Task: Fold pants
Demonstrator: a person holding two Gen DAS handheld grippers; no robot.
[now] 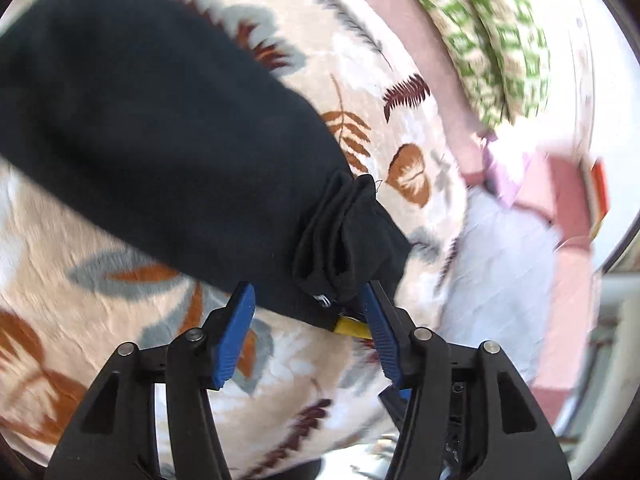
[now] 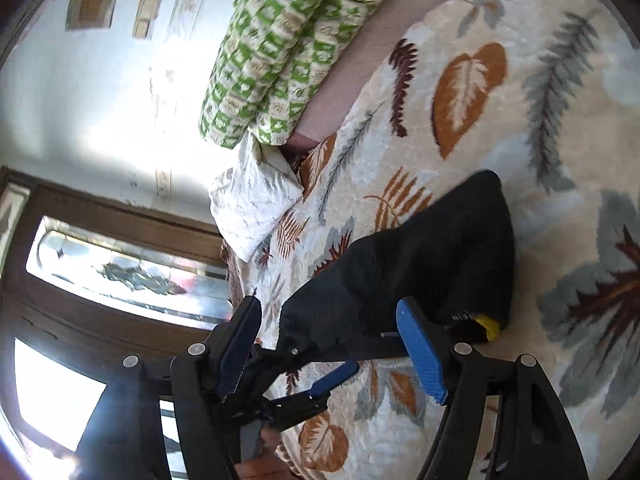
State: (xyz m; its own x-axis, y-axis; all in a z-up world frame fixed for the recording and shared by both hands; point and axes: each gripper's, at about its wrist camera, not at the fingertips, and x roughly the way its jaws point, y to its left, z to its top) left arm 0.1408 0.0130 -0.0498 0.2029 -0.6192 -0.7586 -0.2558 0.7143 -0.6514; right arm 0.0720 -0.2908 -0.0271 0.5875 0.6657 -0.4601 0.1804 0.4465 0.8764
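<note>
The black pants (image 1: 160, 140) lie on a leaf-patterned blanket (image 1: 100, 300), stretching from the upper left down to a bunched end (image 1: 348, 248) by my left gripper (image 1: 310, 294). The left gripper's blue-padded jaws stand open, with the bunched cloth just in front of them. A yellow tag (image 1: 352, 326) shows beneath the cloth. In the right wrist view the pants (image 2: 420, 260) lie folded on the blanket (image 2: 520, 100). My right gripper (image 2: 330, 312) is open, its jaws on either side of the cloth's near edge. The left gripper (image 2: 320, 380) shows below it.
Two green-and-white patterned pillows (image 2: 288, 52) lie at the bed's head, with a white pillow (image 2: 256, 200) beside them. A pink sheet (image 1: 400, 20) borders the blanket. A wooden-framed window (image 2: 120, 272) and a white wall lie beyond the bed's edge.
</note>
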